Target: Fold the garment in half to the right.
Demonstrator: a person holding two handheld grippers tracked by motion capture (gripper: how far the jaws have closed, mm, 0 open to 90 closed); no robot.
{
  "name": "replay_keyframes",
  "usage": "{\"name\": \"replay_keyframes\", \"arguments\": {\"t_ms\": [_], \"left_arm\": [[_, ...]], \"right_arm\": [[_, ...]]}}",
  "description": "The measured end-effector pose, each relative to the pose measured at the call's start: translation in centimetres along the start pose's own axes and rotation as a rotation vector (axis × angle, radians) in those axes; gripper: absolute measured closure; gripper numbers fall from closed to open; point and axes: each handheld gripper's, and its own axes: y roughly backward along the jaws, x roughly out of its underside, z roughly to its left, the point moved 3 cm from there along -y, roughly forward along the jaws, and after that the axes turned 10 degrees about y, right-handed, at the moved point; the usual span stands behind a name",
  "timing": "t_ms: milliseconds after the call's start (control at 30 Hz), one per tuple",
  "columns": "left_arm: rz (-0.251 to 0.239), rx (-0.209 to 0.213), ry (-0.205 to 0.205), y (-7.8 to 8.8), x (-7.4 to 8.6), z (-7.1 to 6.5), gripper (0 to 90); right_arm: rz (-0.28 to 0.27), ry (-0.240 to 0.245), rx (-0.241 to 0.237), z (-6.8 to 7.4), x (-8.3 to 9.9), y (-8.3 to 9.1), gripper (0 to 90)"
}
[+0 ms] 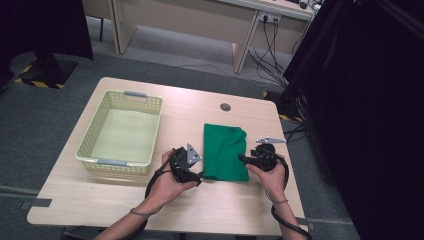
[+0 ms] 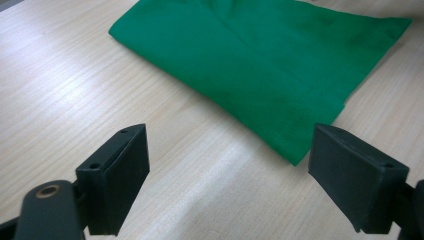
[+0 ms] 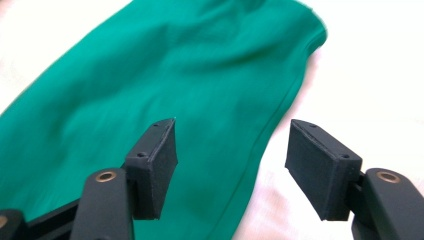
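Observation:
A green cloth (image 1: pixel 225 150), folded into a rectangle, lies flat on the wooden table (image 1: pixel 100 200) right of centre. My left gripper (image 1: pixel 200 175) sits at the cloth's near left corner, jaws open and pointing at it. In the left gripper view the cloth (image 2: pixel 260 60) lies just beyond the open left gripper (image 2: pixel 227 135), with bare table between the jaws. My right gripper (image 1: pixel 242 159) is at the cloth's right edge. In the right gripper view the right gripper (image 3: pixel 232 125) hovers open over the edge of the cloth (image 3: pixel 150 75), and its pads press on nothing.
A cream plastic basket (image 1: pixel 85 145) with nothing in it stands on the left half of the table, close to my left hand. A round cable hole (image 1: pixel 225 107) is in the tabletop behind the cloth. Dark curtains hang to the right of the table.

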Motion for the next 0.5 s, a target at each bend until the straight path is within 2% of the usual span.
{"name": "replay_keyframes", "arguments": {"t_ms": [133,200,300,500], "left_arm": [[-0.001,0.004,0.004,-0.4,0.0,-0.4,16.6],[0.0,0.005,0.002,-0.4,0.1,-0.5,17.0],[0.022,0.007,-0.011,-0.8,0.4,-0.7,17.2],[0.031,0.004,-0.021,-0.9,0.6,-0.6,17.4]], "right_arm": [[0.003,0.044,-0.025,1.5,0.8,0.5,39.9],[0.003,0.085,-0.027,2.4,0.9,0.5,40.3],[0.036,0.13,-0.016,3.4,1.2,-0.2,43.2],[0.085,0.122,0.01,3.2,2.1,-1.1,46.7]]}}
